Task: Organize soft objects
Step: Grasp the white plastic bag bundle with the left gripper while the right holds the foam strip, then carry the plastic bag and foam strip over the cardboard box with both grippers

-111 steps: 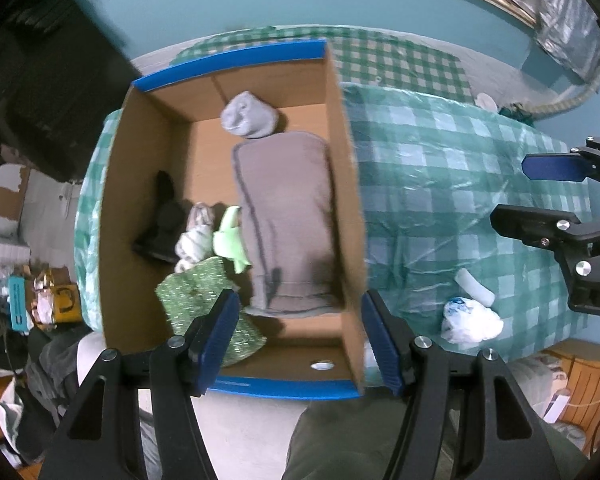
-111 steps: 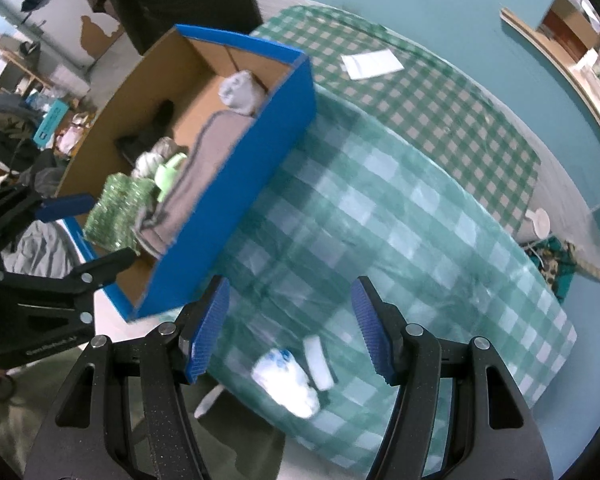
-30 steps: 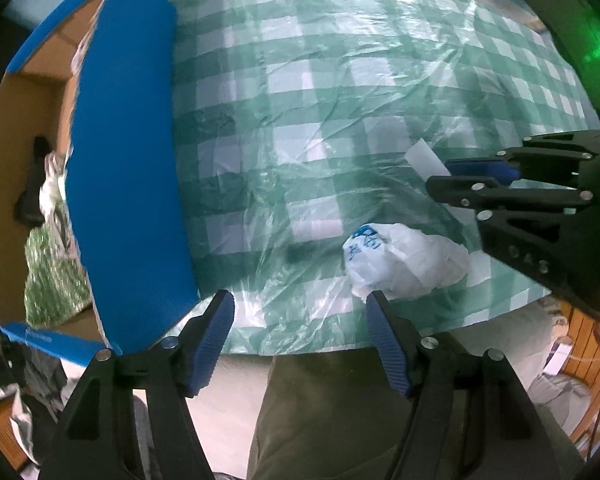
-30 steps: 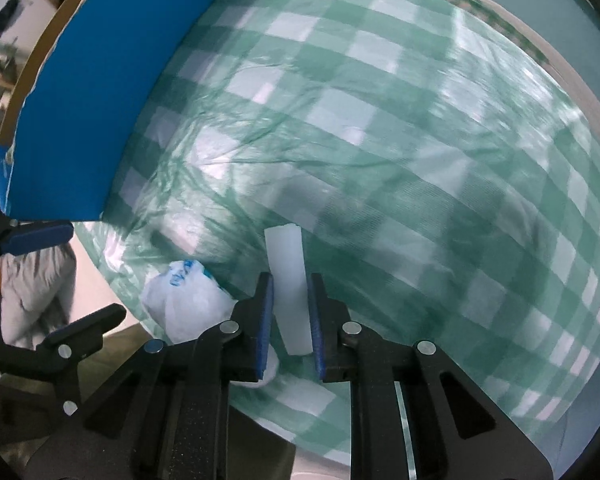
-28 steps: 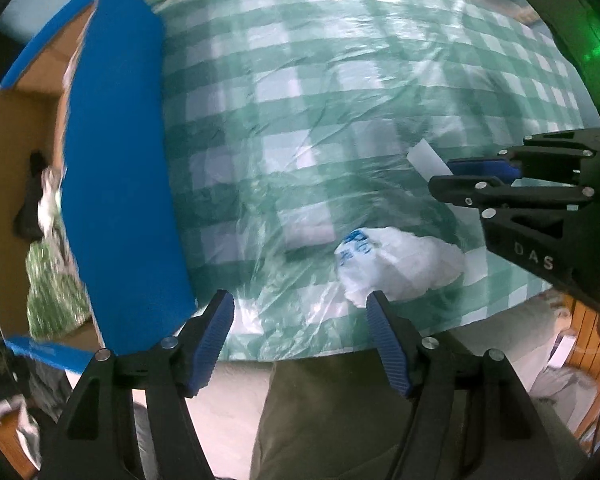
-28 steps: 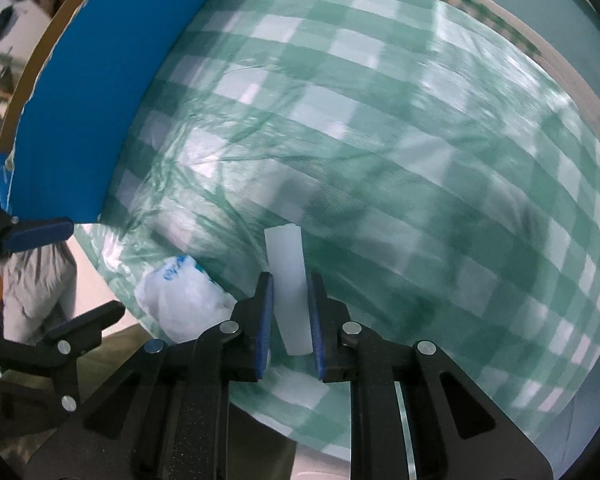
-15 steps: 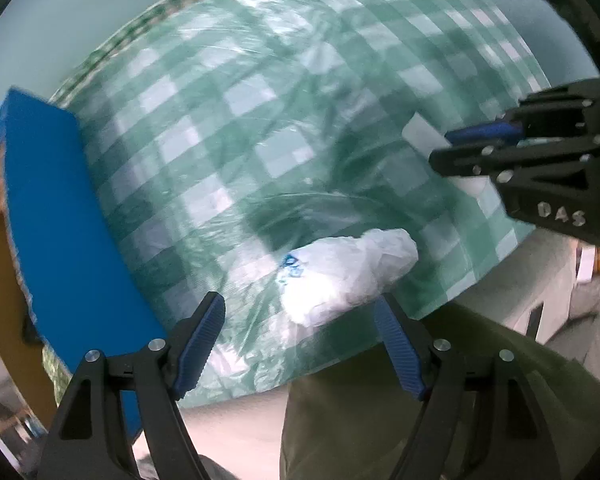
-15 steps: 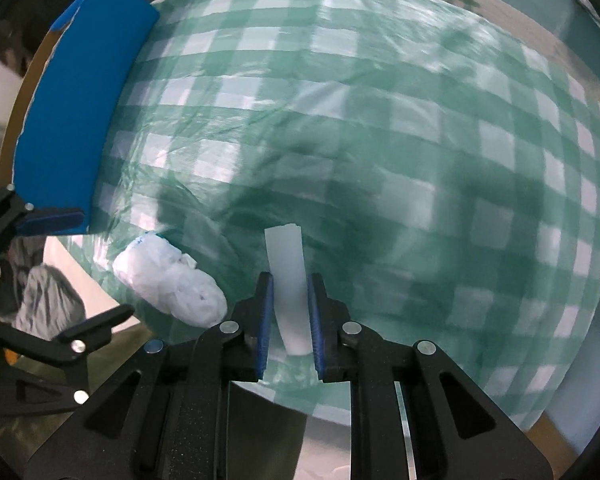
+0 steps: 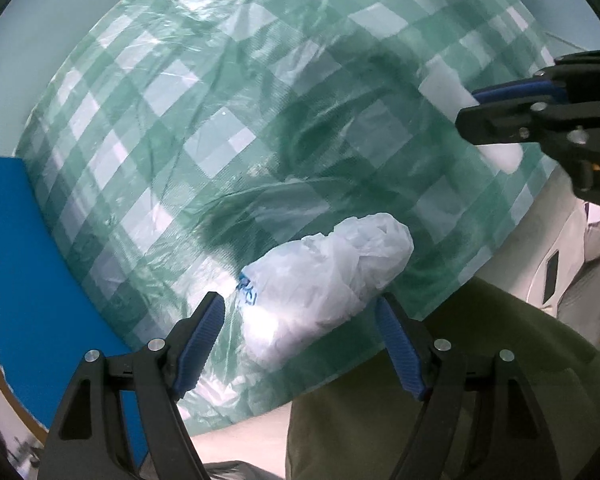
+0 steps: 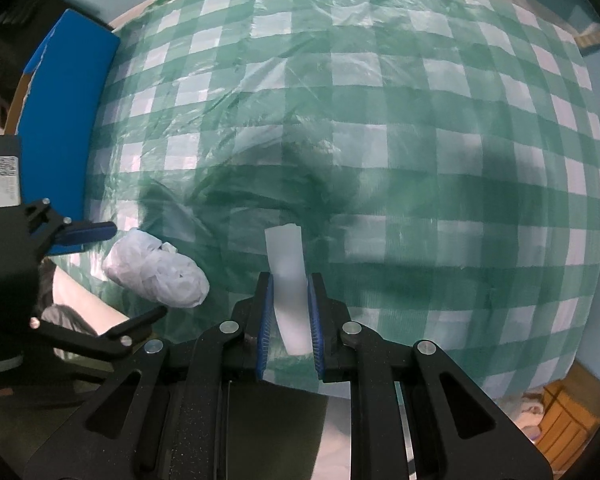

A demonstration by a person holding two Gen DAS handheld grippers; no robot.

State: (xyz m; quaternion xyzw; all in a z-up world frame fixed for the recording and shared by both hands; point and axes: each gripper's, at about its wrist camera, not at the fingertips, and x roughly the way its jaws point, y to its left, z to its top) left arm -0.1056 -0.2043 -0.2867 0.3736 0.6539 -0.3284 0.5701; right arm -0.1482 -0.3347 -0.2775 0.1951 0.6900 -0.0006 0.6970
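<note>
Your biggest risk sits at the table edge [image 9: 440, 308]: the crumpled white plastic bag [image 9: 324, 280] lies right beside it, so a glancing close could nudge it off. Your left gripper [image 9: 300, 340] straddles the bag, jaws wide and touching nothing. The blue-sided box [image 10: 60, 120] leaves open checked tablecloth [image 10: 420, 120] beyond. Your right gripper [image 10: 288, 320] is clamped on the white foam strip [image 10: 286, 276]; its free end could snag.

Black tongs [image 9: 300, 336] w/ blue pads [image 9: 398, 344]
</note>
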